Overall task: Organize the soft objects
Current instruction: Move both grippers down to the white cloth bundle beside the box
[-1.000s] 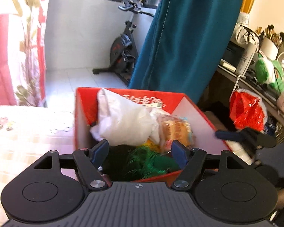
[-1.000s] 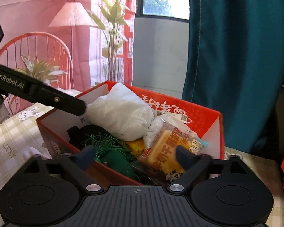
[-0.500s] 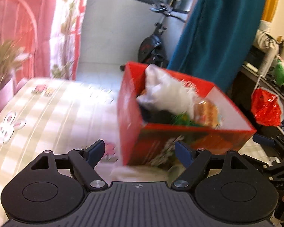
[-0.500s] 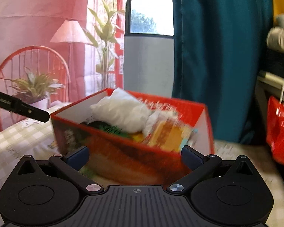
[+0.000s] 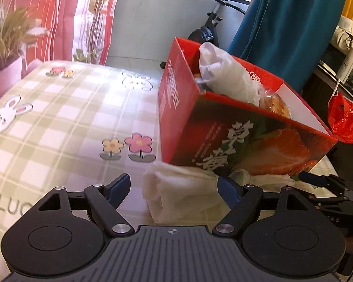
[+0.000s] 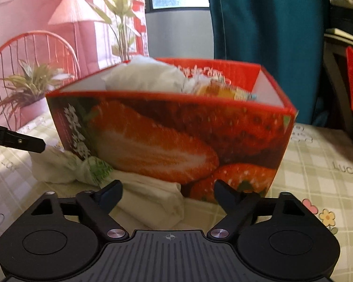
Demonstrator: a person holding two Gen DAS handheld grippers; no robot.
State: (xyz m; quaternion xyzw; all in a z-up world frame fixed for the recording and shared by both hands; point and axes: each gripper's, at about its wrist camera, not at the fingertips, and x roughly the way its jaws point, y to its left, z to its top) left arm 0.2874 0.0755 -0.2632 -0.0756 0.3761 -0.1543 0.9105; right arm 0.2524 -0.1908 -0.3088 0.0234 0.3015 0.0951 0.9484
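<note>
I am working over a bed covered by a checked bedspread [image 5: 58,108], and the red strawberry-print box [image 6: 167,131] is sitting on it toward the far edge, already loaded with a white bundle [image 5: 226,75] and a packaged snack [image 6: 223,89] showing above its rim. A folded white cloth [image 5: 176,192] is lying on the bedspread, touching the box's near wall and partly tucked under it, with a crumpled plastic bag [image 6: 66,164] just beside it. I judge the step in hand to be the pickup of this cloth for loading into the box. The left gripper [image 5: 175,185] is standing spread with the cloth between its fingers, the pads not pressing on it. The right gripper [image 6: 168,192] is closing, with the other end of the cloth between its jaws but not yet pinched. The next move is calling for both tools to pinch the folds fully, then draw the cloth clear of the box wall before lifting, so that the box is not tipping.
</note>
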